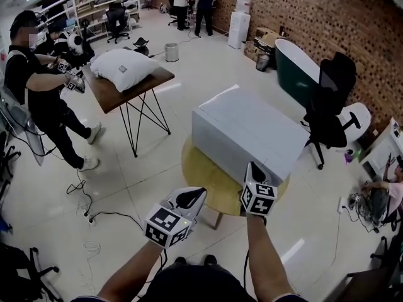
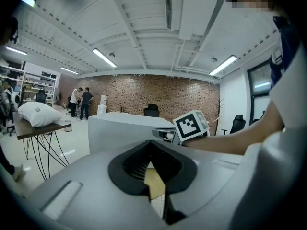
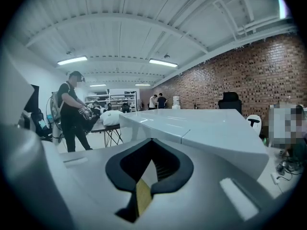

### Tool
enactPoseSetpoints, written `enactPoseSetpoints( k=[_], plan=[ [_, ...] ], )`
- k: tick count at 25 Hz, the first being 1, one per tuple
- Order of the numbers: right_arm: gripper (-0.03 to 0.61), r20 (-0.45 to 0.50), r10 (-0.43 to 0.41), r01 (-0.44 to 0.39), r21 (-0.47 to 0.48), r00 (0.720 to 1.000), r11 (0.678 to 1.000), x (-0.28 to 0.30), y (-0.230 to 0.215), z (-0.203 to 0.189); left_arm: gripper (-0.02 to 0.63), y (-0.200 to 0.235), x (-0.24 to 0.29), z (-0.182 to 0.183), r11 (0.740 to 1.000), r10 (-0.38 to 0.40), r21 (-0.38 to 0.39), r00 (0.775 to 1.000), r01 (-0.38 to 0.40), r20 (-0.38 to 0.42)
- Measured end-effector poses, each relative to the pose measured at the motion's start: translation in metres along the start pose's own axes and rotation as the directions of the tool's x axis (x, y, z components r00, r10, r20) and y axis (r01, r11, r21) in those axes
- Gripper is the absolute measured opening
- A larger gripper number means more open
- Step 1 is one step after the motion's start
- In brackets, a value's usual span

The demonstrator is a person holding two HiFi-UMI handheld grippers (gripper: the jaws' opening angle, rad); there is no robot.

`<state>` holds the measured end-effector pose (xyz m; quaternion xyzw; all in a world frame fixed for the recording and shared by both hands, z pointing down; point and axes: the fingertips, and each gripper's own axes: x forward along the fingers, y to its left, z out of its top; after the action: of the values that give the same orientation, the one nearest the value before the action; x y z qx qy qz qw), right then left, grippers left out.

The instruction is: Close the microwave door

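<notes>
The microwave (image 1: 252,131) is a pale grey box on a round wooden table (image 1: 204,175); its near face looks flat, and I see no door standing out. My left gripper (image 1: 192,197) hovers off the table's front edge, below and left of the box, with its jaws together and nothing held. My right gripper (image 1: 253,167) is at the box's near right corner, also shut and empty. In the left gripper view, the microwave (image 2: 122,128) stands ahead past the left gripper (image 2: 151,147). In the right gripper view, the microwave (image 3: 206,128) fills the area just beyond the right gripper (image 3: 151,145).
A dark wooden table with a white pillow (image 1: 129,68) stands at the back left, with a person (image 1: 38,87) beside it. A black office chair (image 1: 330,102) and a green bathtub (image 1: 299,68) are to the right. Cables and a power strip (image 1: 91,216) lie on the floor at left.
</notes>
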<state>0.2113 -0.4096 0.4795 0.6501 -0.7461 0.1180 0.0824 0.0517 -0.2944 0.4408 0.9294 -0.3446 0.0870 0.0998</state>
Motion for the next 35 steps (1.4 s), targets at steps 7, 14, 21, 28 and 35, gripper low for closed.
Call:
enactPoseSetpoints(
  k=[7,14,21,28,35],
  plan=[
    [0.002,0.068,0.108,-0.108,-0.013,0.992,0.994,-0.032,0.029,0.019,0.009,0.0,0.008,0.009,1.0,-0.006,0.004,1.0,0.006,0.022],
    [0.002,0.141,0.27,-0.264,-0.057,0.953,0.963,-0.078,0.068,0.043,0.009,-0.008,0.013,0.029,0.999,-0.026,0.025,0.998,0.025,0.057],
    [0.002,0.178,0.4,-0.382,-0.128,0.899,0.915,-0.114,0.095,0.059,0.009,-0.014,0.011,0.045,0.998,-0.044,0.047,0.995,0.04,0.085],
    [0.002,0.169,0.46,-0.439,-0.146,0.872,0.886,-0.128,0.106,0.06,0.009,-0.017,0.007,0.048,0.997,-0.05,0.062,0.996,0.045,0.079],
    [0.002,0.165,0.473,-0.451,-0.156,0.866,0.879,-0.13,0.108,0.061,0.009,-0.018,0.008,0.047,0.997,-0.056,0.062,0.995,0.051,0.078]
  ],
)
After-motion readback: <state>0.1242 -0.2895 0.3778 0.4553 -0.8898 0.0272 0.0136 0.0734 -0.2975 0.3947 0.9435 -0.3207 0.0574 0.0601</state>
